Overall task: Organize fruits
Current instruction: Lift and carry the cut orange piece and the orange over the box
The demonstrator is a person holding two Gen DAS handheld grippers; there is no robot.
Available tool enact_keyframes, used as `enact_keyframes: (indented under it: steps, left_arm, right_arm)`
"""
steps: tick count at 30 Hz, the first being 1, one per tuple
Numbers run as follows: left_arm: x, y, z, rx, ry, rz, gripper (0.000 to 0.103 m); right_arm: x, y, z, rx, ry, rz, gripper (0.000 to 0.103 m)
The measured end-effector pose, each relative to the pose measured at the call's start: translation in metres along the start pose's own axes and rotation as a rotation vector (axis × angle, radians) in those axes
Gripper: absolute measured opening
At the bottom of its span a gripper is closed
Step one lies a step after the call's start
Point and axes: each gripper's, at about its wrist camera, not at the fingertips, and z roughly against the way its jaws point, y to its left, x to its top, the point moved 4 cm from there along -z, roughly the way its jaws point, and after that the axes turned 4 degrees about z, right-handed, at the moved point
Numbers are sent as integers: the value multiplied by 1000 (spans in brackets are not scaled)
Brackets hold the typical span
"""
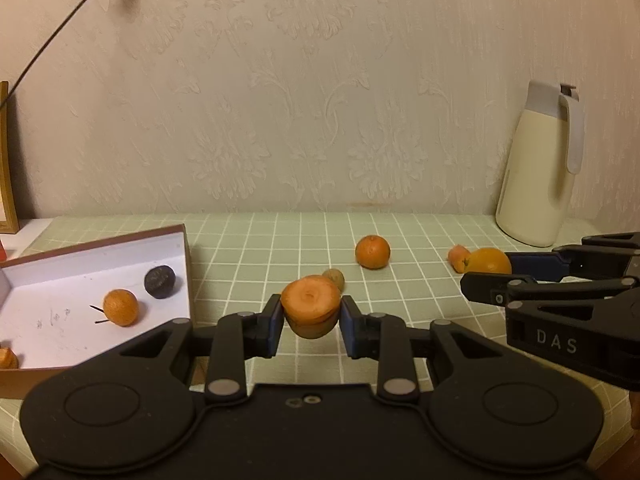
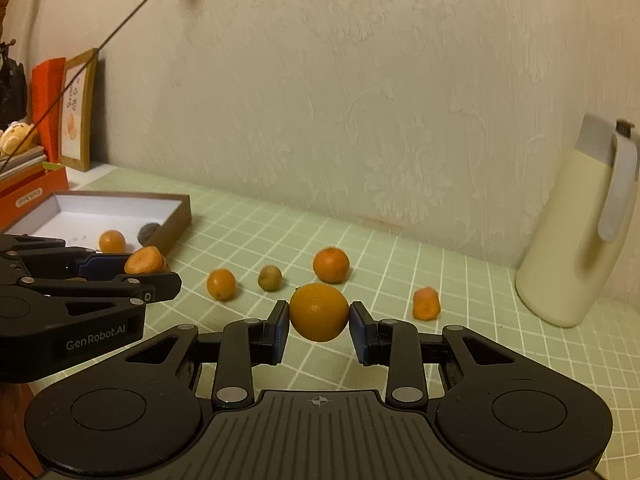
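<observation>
My left gripper is shut on a flat-topped orange fruit, held above the green checked table. My right gripper is shut on a round orange, also lifted off the table. Each gripper shows in the other's view, the right gripper with its orange and the left gripper with its fruit. An open white-lined box at the left holds a small orange and a dark round fruit. Loose on the table lie an orange, a brownish fruit, another small orange and an orange piece.
A cream jug with a grey handle stands at the back right by the wall. A picture frame, an orange box and stacked items sit at the far left. A thin dark cord crosses the upper left.
</observation>
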Motion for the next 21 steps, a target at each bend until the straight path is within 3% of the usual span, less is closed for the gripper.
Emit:
enact_keyframes:
  steps: [21]
  left_arm:
    - [12, 66, 26, 112, -48, 70, 20]
  right_arm:
    - [32, 65, -7, 107, -71, 51, 33]
